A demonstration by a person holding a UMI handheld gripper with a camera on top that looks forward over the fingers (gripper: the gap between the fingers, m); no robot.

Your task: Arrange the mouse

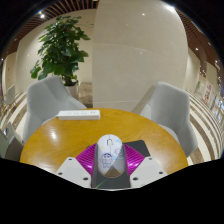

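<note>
A white computer mouse with a grey scroll wheel sits between my gripper's two magenta pads, and both pads press on its sides. It is held just above a dark mouse mat on the round wooden table. The mouse points away from me, toward the table's far side.
A white keyboard lies at the table's far edge. Two grey-white chairs stand behind the table, one on the left and one on the right. A potted plant stands beyond the left chair, beside a wide white pillar.
</note>
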